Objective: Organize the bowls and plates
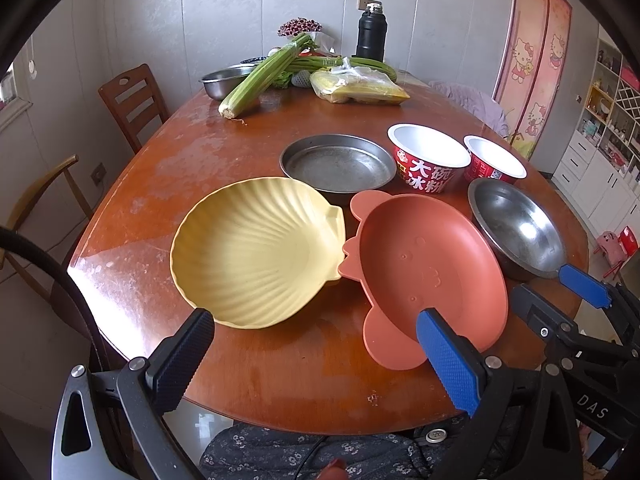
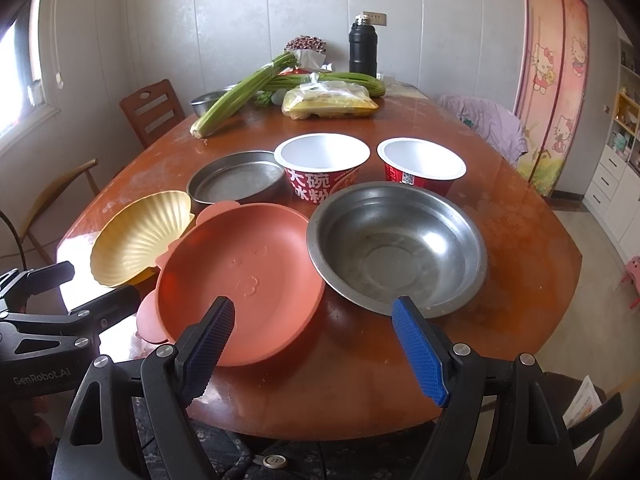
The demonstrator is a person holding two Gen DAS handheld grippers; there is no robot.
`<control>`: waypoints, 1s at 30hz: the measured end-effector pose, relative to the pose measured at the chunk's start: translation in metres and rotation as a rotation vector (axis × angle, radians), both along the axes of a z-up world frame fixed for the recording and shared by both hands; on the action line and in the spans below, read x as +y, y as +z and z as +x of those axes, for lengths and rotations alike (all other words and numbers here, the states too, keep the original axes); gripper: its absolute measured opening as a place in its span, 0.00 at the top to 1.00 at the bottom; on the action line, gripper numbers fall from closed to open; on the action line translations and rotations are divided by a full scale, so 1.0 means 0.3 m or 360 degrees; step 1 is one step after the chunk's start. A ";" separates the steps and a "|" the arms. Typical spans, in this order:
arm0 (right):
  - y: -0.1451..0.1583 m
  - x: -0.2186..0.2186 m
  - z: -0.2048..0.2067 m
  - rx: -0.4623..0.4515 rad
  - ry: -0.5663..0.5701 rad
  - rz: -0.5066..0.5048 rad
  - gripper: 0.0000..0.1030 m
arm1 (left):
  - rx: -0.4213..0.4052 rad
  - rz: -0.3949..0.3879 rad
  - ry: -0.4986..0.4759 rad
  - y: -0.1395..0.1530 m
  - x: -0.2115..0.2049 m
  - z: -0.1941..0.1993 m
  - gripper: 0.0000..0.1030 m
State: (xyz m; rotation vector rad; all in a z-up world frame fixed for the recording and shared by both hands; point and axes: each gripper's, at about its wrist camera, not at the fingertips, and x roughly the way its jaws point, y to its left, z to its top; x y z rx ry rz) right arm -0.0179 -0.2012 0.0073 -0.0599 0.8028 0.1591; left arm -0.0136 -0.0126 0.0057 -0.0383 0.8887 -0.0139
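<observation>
On the brown table sit a yellow shell-shaped plate [image 1: 256,248] [image 2: 140,236], an orange bear-shaped plate [image 1: 428,264] [image 2: 240,276], a flat metal pan [image 1: 338,166] [image 2: 236,178], a steel bowl [image 1: 516,228] [image 2: 396,244] and two red paper bowls [image 1: 428,160] [image 2: 324,160], [image 1: 494,158] [image 2: 420,164]. My left gripper [image 1: 316,344] is open and empty, above the table's near edge between the yellow and orange plates. My right gripper [image 2: 316,336] is open and empty, near the front rims of the orange plate and the steel bowl.
At the table's far end lie celery stalks [image 1: 260,76], a steel basin [image 1: 226,80], a yellow bag of food [image 1: 356,88] and a black flask [image 1: 371,32]. Wooden chairs [image 1: 132,100] stand at the left. A chair with purple cloth [image 2: 488,124] stands at the right.
</observation>
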 end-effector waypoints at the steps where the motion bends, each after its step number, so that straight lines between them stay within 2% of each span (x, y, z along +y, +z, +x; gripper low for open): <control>1: -0.001 0.001 0.001 0.0001 0.0002 0.0001 0.20 | 0.0001 -0.0001 0.0000 0.000 0.001 0.000 0.01; 17: 0.019 0.046 0.040 0.0005 0.0079 -0.0016 0.20 | 0.0010 -0.0009 0.0086 0.003 0.064 0.019 0.01; 30: 0.081 0.248 0.167 0.0014 0.0397 -0.0020 0.20 | 0.0053 -0.0040 0.0276 -0.008 0.219 0.052 0.01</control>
